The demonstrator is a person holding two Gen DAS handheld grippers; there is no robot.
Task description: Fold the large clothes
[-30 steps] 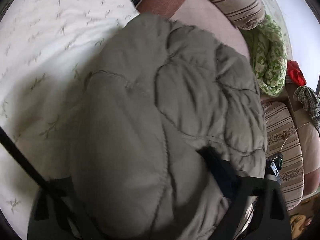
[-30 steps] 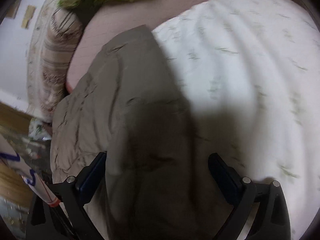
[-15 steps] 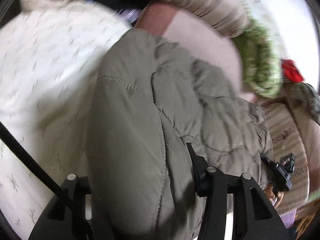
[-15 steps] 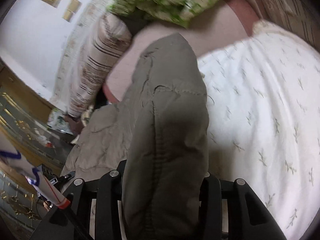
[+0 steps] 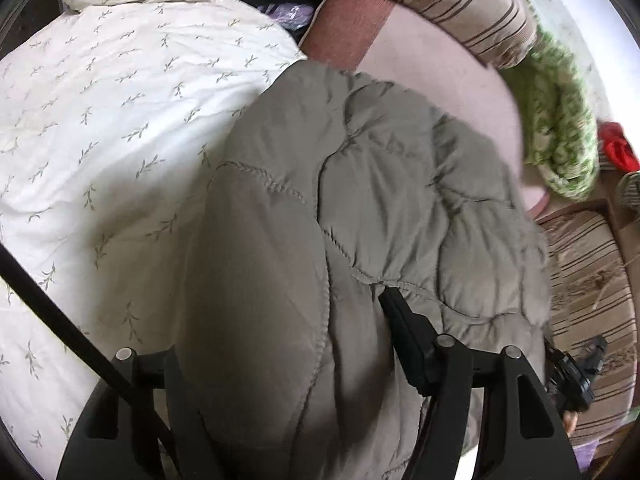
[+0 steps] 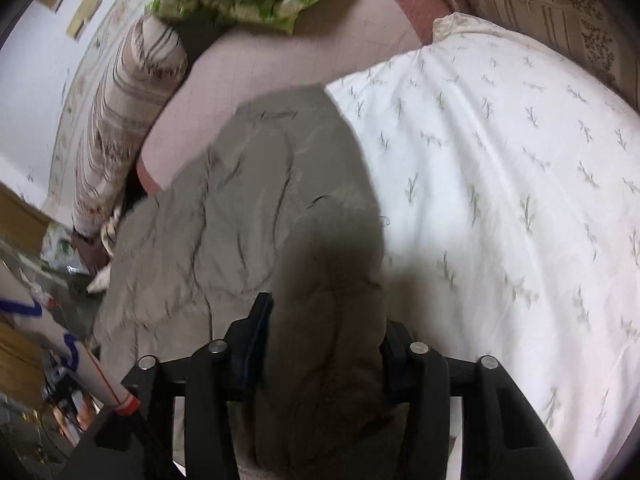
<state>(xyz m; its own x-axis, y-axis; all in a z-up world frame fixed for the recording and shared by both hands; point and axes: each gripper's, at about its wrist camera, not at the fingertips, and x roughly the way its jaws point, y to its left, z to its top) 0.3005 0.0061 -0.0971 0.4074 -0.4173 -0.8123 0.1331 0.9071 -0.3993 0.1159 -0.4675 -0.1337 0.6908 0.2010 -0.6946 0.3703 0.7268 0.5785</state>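
Note:
A grey-green quilted padded garment [image 5: 360, 200] lies on a bed, partly over a white leaf-print duvet [image 5: 100, 120] and a pink sheet [image 5: 440, 68]. My left gripper [image 5: 288, 320] is shut on a thick fold of the garment; its right finger [image 5: 404, 336] shows and the left one is hidden under cloth. In the right wrist view the same garment [image 6: 260, 208] runs away from me, and my right gripper [image 6: 324, 332] is shut on another bunched fold of it, with both fingers pressed against the cloth.
A striped bolster [image 5: 460, 4] and a green-and-white floral quilt [image 5: 560, 120] lie at the far side of the bed. A red item [image 5: 618, 146] and a striped cushion [image 5: 588, 280] sit to the right. The white duvet [image 6: 500, 200] fills the right of the right wrist view.
Both grippers went from wide open around the garment to closed on folds of it. The cameras then tilted and the garment's far end shifted slightly.

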